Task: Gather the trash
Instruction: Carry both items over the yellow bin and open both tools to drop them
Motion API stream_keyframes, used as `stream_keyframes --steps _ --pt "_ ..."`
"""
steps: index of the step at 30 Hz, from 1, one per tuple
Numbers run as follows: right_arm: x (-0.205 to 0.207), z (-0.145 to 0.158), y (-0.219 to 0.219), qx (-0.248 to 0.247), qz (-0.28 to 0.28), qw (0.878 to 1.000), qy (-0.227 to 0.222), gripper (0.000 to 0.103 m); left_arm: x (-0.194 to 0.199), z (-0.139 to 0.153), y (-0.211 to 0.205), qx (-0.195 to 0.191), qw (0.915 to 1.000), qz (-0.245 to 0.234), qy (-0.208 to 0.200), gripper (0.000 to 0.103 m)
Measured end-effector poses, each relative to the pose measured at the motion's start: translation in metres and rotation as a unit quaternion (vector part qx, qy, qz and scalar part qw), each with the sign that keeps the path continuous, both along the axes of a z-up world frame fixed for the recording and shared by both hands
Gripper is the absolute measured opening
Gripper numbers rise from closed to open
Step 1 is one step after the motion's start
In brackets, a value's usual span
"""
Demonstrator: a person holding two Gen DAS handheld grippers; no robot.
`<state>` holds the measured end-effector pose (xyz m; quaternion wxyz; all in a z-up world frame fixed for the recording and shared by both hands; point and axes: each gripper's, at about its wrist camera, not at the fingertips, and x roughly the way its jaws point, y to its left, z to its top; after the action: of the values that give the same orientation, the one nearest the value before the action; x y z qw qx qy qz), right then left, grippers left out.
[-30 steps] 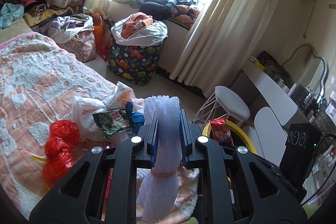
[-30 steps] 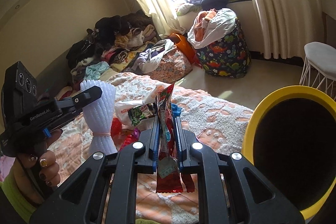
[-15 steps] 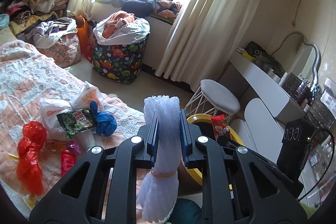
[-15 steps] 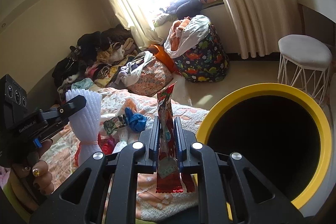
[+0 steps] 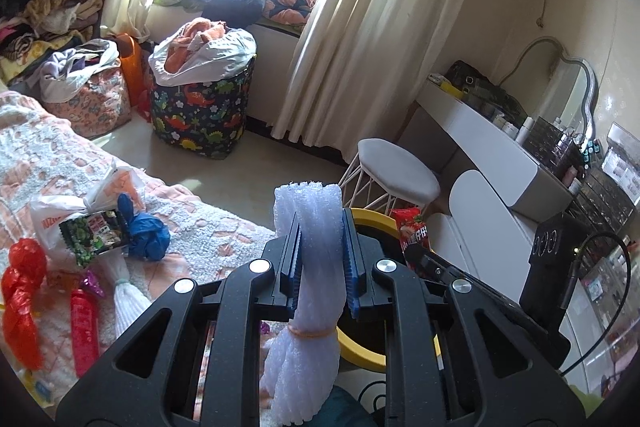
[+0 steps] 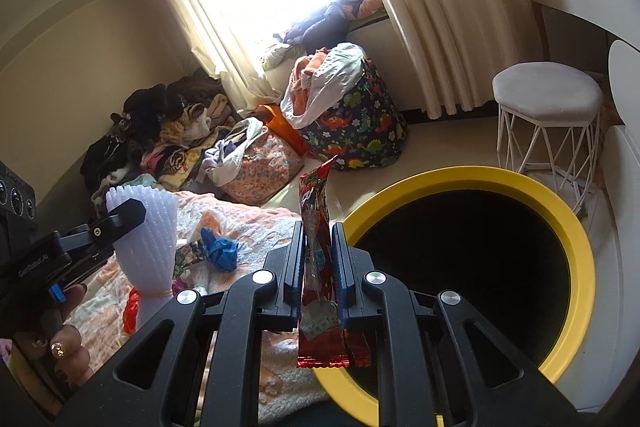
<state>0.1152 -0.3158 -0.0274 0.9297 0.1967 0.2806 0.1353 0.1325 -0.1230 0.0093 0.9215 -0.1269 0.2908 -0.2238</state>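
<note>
My left gripper (image 5: 320, 247) is shut on a white foam fruit net (image 5: 310, 283) tied with an orange rubber band; the net stands upright between the pads. My right gripper (image 6: 317, 255) is shut on a red snack wrapper (image 6: 316, 227), held upright just left of the yellow-rimmed black bin (image 6: 568, 227). In the left wrist view the bin's yellow rim (image 5: 372, 217) shows behind the net, with the red wrapper (image 5: 412, 233) over it. From the right wrist view the left gripper (image 6: 120, 215) and its foam net (image 6: 154, 239) hang over the bed at left.
Loose trash lies on the pink bedspread (image 5: 208, 239): a blue crumpled bag (image 5: 146, 237), a green packet (image 5: 96, 235), red plastic (image 5: 20, 287), a white bag (image 5: 72, 207). A dinosaur-print laundry bin (image 5: 200, 115), a white stool (image 5: 396, 175) and a dressing table (image 5: 492, 147) stand beyond.
Both grippers have swung to the right, away from the bed trash. The yellow-rimmed bin now fills far more of the right wrist view. Both grips are unchanged.
</note>
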Motion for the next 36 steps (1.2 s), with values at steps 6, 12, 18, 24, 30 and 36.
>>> stream_keyframes --steps 6,12,18,24,30,36 --pt "-0.001 -0.006 -0.016 0.001 -0.02 1.0 0.005 0.013 0.005 -0.003 -0.023 0.01 0.9998 -0.017 0.002 0.012" --pt "0.002 -0.014 -0.036 0.015 -0.043 0.999 0.017 0.013 0.011 -0.009 -0.045 0.017 0.9993 -0.034 0.0 0.012" --pt "0.003 -0.023 -0.054 0.027 -0.063 0.997 0.028 0.013 0.021 -0.019 -0.069 0.019 0.9985 -0.05 0.005 0.012" --pt "0.005 -0.03 -0.068 0.033 -0.078 0.996 0.036 0.013 0.033 -0.03 -0.09 0.022 0.9978 -0.062 0.007 0.012" --pt "0.007 -0.037 -0.075 0.037 -0.088 0.994 0.045 0.015 0.046 -0.039 -0.103 0.015 0.9977 -0.065 0.011 0.013" --pt "0.009 -0.039 -0.076 0.034 -0.103 0.993 0.054 0.04 0.053 -0.045 -0.101 -0.004 0.9985 -0.052 0.018 0.045"
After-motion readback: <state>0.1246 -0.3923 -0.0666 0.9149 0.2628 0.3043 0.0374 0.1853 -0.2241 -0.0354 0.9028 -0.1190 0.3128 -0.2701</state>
